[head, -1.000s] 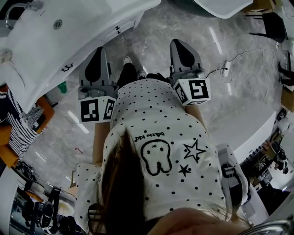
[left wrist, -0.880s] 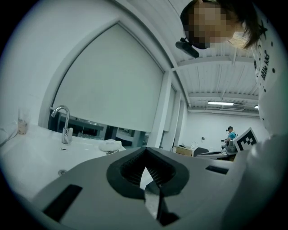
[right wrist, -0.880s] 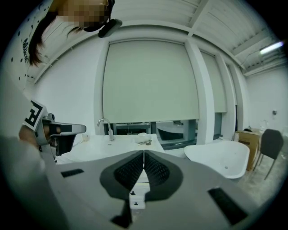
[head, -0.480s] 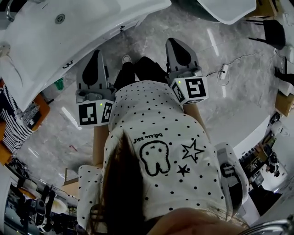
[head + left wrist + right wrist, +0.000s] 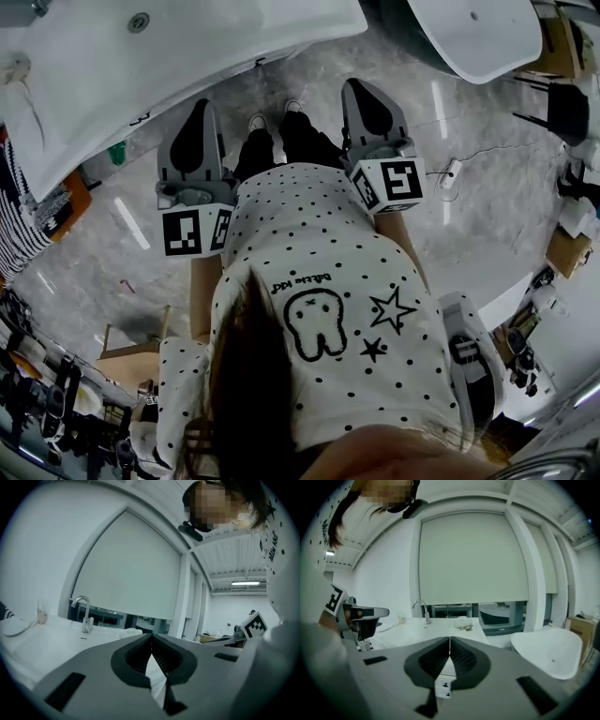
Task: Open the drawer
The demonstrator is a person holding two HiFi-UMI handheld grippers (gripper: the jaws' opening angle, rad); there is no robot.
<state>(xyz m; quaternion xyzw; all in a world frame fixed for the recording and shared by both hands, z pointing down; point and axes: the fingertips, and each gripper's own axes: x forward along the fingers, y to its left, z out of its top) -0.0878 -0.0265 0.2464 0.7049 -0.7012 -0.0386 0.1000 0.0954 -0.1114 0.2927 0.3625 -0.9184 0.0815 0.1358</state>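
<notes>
Grey left hand-held gripper (image 5: 151, 637) and right hand-held gripper (image 5: 450, 639), jaws together and empty, face the white sink desk (image 5: 440, 627). If they arrive closed, they would likely bump its small black pulls (image 5: 443, 686) rather than grip them.

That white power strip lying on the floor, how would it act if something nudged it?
The power strip looks small and rigid, so probably light, sliding easily on the glossy floor. Its thin cord looks floppy and would likely trail or tug.

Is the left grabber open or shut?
Shut. On the left gripper the jaw tips touch, with nothing between them.
</notes>
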